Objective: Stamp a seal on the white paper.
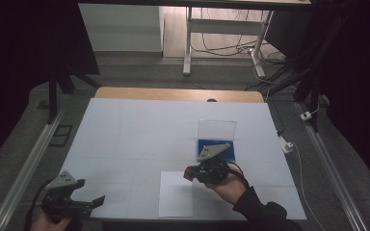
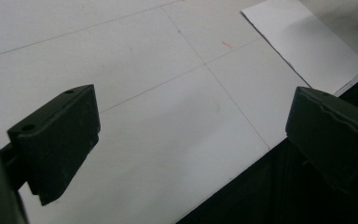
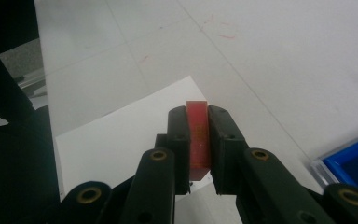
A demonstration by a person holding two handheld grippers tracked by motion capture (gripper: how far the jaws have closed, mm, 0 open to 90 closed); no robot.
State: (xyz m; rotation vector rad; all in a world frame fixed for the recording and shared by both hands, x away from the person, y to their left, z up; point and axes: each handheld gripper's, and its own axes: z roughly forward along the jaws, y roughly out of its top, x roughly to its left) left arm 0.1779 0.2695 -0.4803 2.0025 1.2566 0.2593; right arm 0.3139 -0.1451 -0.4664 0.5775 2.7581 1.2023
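**Q:** What does the high view show?

**A:** A table (image 1: 125,130) covered in white, seen from above my side. My left gripper (image 1: 90,202) is at the near left corner, jaws apart, holding nothing. My right gripper (image 1: 189,173) is right of centre, at the right edge of a white sheet (image 1: 176,197) that lies at the table's near edge. A small red block (image 1: 189,172) shows at its tip. Just behind my right hand sits a blue tray (image 1: 230,153) with a clear lid (image 1: 217,130) standing up at its back. I judge the tray to be the block's store, open so I can reach in.

**Q:** And the left gripper view?

**A:** Its two black jaws stand wide, with bare table (image 2: 158,116) between them and the sheet's (image 2: 307,51) corner farther off. I judge this hand is parked out of the way.

**Q:** The right gripper view?

**A:** The jaws are clamped on the red block (image 3: 198,140), which stands on edge between the pads with its top poking out. Under it is the sheet (image 3: 121,140); the blue tray's (image 3: 349,163) corner is at lower right. The narrow, upright grip keeps the block's lower edge free, so I could set it down flat. I judge I'm carrying it over the sheet; I can't tell whether it touches the paper.
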